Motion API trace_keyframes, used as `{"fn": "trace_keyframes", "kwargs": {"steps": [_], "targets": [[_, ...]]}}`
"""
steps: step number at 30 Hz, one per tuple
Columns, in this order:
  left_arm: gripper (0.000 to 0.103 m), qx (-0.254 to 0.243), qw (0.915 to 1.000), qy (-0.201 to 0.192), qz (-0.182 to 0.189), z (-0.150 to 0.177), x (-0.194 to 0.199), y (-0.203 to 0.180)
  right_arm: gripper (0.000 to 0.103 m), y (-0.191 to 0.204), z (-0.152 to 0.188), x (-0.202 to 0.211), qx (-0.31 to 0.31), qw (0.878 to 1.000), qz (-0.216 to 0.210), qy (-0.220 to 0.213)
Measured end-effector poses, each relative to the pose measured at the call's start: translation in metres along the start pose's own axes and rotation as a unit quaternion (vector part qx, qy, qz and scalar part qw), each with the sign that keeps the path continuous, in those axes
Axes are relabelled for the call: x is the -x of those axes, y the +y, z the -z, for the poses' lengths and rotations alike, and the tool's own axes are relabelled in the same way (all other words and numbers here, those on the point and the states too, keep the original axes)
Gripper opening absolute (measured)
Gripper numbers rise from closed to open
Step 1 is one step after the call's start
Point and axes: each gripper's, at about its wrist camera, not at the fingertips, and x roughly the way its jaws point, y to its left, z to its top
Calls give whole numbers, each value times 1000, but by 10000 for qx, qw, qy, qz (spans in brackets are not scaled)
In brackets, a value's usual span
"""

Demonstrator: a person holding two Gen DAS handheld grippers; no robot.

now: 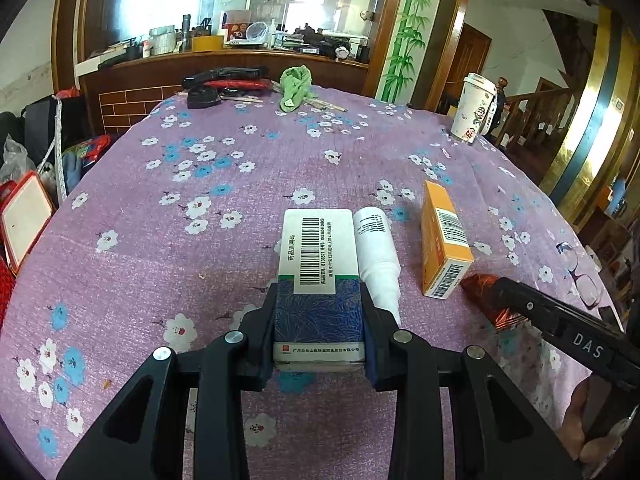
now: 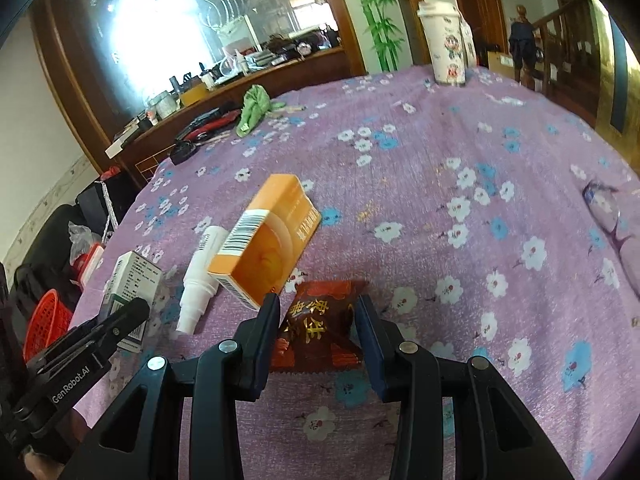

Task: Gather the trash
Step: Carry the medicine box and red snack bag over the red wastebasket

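On the purple floral-cloth counter (image 1: 240, 184), the white-and-blue cardboard medicine box (image 1: 320, 280) lies flat, clamped at its near end by the left claw (image 1: 320, 312); both pads press its long sides. Box long axis runs straight out along the fingers, barcode end far. No re-aim needed, a lift looks like the next move.

Landmark = that box. Touching its right side: white plastic spray bottle (image 1: 378, 256), lying parallel, nozzle toward the camera. Risk: bottle may get dragged when the box comes up. Further right, apart from the bottle: orange cardboard carton (image 1: 444, 240), long axis also roughly parallel. Right of the carton: dark red foil snack wrapper (image 2: 320, 320), flat, between the fingers of the right claw (image 2: 316, 316). Jaws narrowed to the wrapper's edges and seem to bear on it; I read that as a grip, though a thin wrapper makes it hard to confirm. Each hand is already on its own item.

Far from the box: green crumpled cloth (image 1: 296, 86) at the back edge, white printed paper cup (image 1: 476, 108) back right.

View differences: right wrist shows the wrapper's gold print and a red mesh basket (image 2: 46, 320) off the counter edge beyond the box, maybe the bin. Left wrist shows only the wrapper's tip, but gives the box's barcode top face and pad contact clearly.
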Motion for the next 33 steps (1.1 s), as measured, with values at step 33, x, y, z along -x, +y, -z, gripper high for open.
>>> {"fn": "trace_keyframes", "kwargs": {"steps": [33], "targets": [[33, -249, 9968, -563, -505, 11, 50, 3, 39, 55, 9, 49, 556, 9984, 24, -29]]}}
